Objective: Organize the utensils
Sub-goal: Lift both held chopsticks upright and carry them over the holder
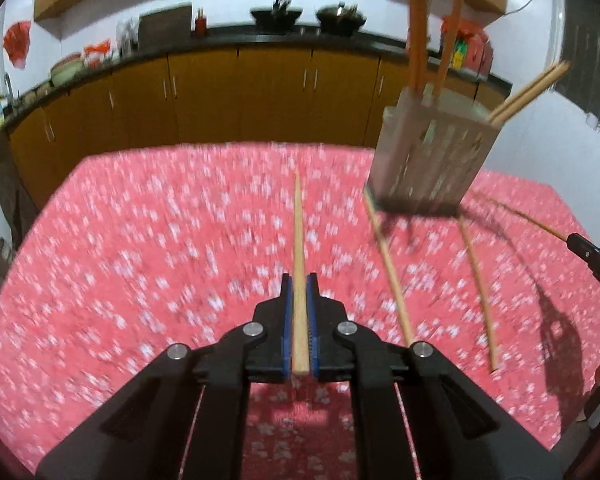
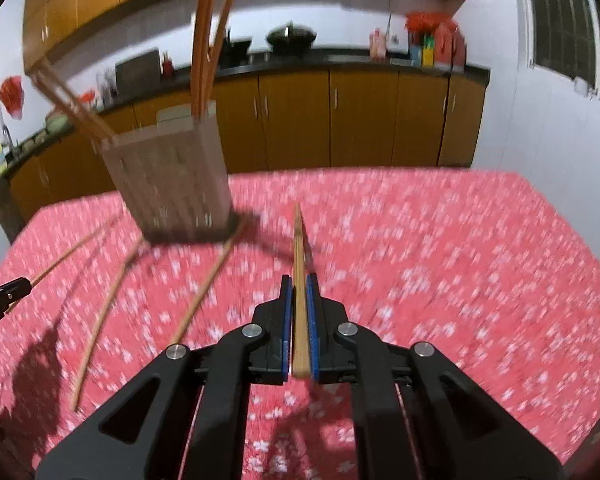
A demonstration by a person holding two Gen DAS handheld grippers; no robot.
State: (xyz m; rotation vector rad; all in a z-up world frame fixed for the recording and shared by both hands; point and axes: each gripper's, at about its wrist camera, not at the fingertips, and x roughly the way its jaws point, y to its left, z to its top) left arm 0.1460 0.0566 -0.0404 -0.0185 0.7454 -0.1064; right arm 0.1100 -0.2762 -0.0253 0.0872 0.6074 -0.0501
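Observation:
My left gripper (image 1: 299, 282) is shut on a wooden chopstick (image 1: 299, 240) that points forward over the red floral tablecloth. My right gripper (image 2: 299, 282) is shut on another wooden chopstick (image 2: 298, 248), also held above the cloth. A grey slotted utensil holder (image 1: 430, 152) stands ahead and right of the left gripper; in the right wrist view the holder (image 2: 172, 184) is ahead and left. Several chopsticks stand in it. Two loose chopsticks (image 1: 388, 264) (image 1: 478, 292) lie on the cloth in front of the holder. Both views are motion-blurred.
The red tablecloth (image 1: 140, 260) covers the table. Beyond its far edge are orange kitchen cabinets (image 1: 240, 96) under a dark counter with woks (image 1: 276, 16) and bottles. The right gripper's tip (image 1: 592, 256) shows at the right edge of the left wrist view.

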